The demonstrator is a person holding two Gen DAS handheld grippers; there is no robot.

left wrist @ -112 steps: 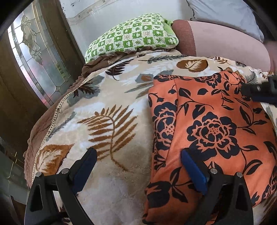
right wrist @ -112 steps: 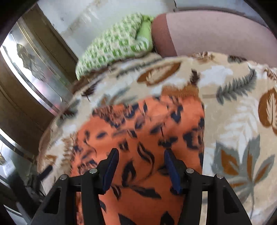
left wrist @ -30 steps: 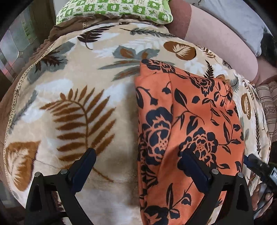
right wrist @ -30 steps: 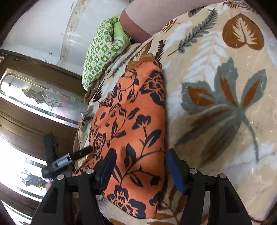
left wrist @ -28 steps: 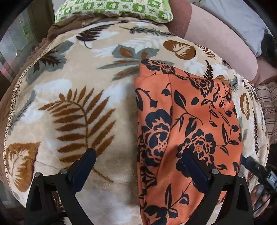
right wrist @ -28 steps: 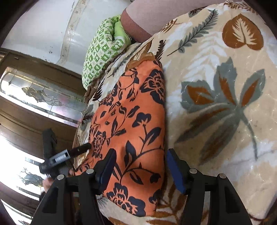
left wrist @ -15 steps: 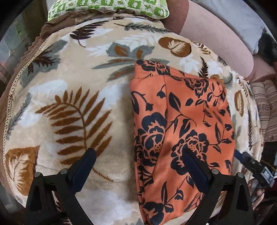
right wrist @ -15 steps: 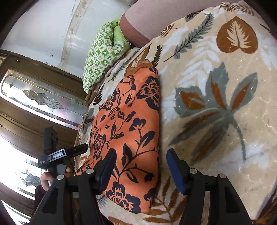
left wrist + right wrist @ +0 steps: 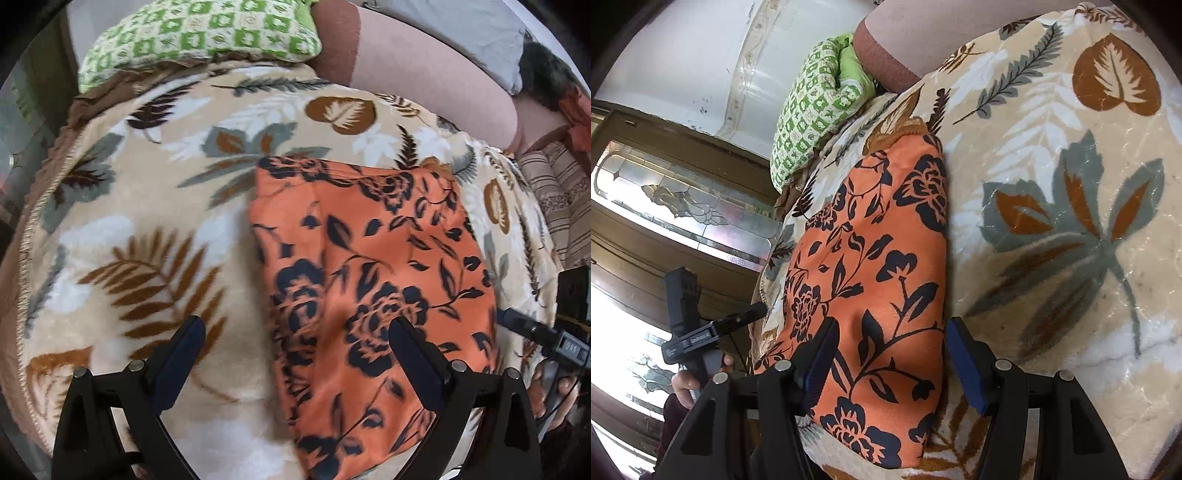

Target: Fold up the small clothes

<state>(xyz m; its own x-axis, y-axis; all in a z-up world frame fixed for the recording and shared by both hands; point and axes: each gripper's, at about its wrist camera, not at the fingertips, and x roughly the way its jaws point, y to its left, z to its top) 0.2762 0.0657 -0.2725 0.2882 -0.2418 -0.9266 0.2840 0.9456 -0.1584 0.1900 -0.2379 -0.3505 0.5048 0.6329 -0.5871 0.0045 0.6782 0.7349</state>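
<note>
Folded flat on the leaf-print blanket, orange floral garment (black blooms), with left gripper and right gripper both spread wide, gripping nothing.

You get soft, even daylight, brightest where the glass door blows out to white at the right wrist view's left edge. Motion blur softens the orange garment in your left view, and fisheye bending darkens every corner.
</note>
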